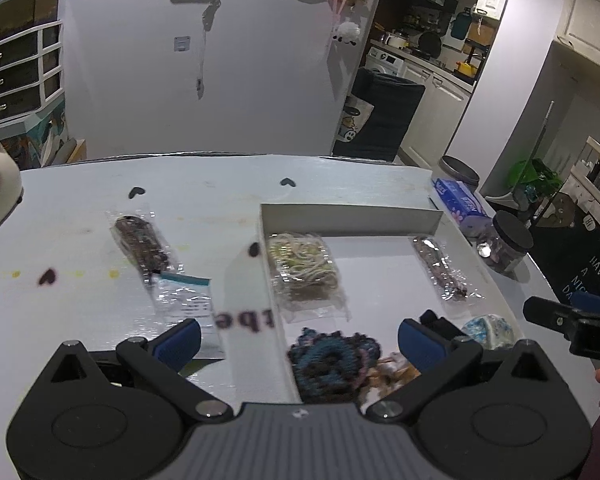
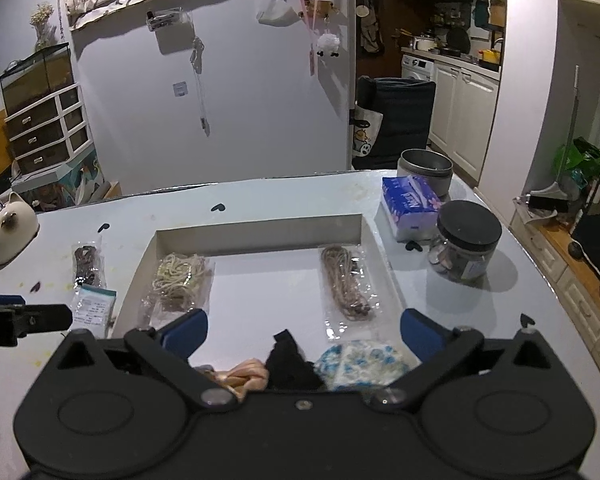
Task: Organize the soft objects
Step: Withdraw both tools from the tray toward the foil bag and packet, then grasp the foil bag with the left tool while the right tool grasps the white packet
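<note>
A shallow white tray [image 2: 260,232] lies on the table. In it are a bagged cream cord [image 2: 178,280], a bagged tan cord [image 2: 346,284], a black cloth [image 2: 288,360], a peach ribbon [image 2: 240,376] and a blue-flowered cloth [image 2: 360,364]. My right gripper [image 2: 304,332] stands open above these near items, holding nothing. My left gripper [image 1: 300,340] is open too, straddling the tray's left wall [image 1: 274,320], with a crocheted blue coaster [image 1: 332,364] under it. A bagged dark cord [image 1: 144,248] with a teal-edged label [image 1: 184,292] lies outside the tray, on the left.
A blue tissue pack [image 2: 410,208], a black-lidded jar [image 2: 464,240] and a metal tin [image 2: 424,172] stand right of the tray. A cat-shaped ceramic [image 2: 10,232] sits at the far left. The table edge curves close on the right.
</note>
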Demonstrator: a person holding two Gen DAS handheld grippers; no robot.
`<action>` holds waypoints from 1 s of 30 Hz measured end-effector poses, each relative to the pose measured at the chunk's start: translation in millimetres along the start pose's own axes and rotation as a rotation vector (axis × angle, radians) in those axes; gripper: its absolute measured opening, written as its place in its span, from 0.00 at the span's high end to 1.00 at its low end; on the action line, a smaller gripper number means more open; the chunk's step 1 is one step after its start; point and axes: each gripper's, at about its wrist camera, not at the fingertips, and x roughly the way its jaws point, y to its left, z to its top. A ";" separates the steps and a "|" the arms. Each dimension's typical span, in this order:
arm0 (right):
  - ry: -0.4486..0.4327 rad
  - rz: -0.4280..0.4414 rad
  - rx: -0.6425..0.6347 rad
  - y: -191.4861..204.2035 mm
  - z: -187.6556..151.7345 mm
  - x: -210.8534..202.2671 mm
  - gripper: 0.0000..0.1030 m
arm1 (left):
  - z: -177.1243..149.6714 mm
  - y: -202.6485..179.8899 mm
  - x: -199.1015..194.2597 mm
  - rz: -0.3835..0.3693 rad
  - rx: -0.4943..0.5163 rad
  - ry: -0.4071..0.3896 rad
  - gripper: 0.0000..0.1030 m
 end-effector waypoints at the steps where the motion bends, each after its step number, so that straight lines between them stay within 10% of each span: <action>1: 0.001 -0.004 0.003 4.5 -0.6 -0.1 0.00 | 0.1 5.2 -1.6 0.001 -0.002 0.000 0.00; 30: 0.011 0.002 -0.012 159.9 1.0 22.8 0.00 | 29.4 171.3 1.1 -0.011 -0.069 0.001 0.00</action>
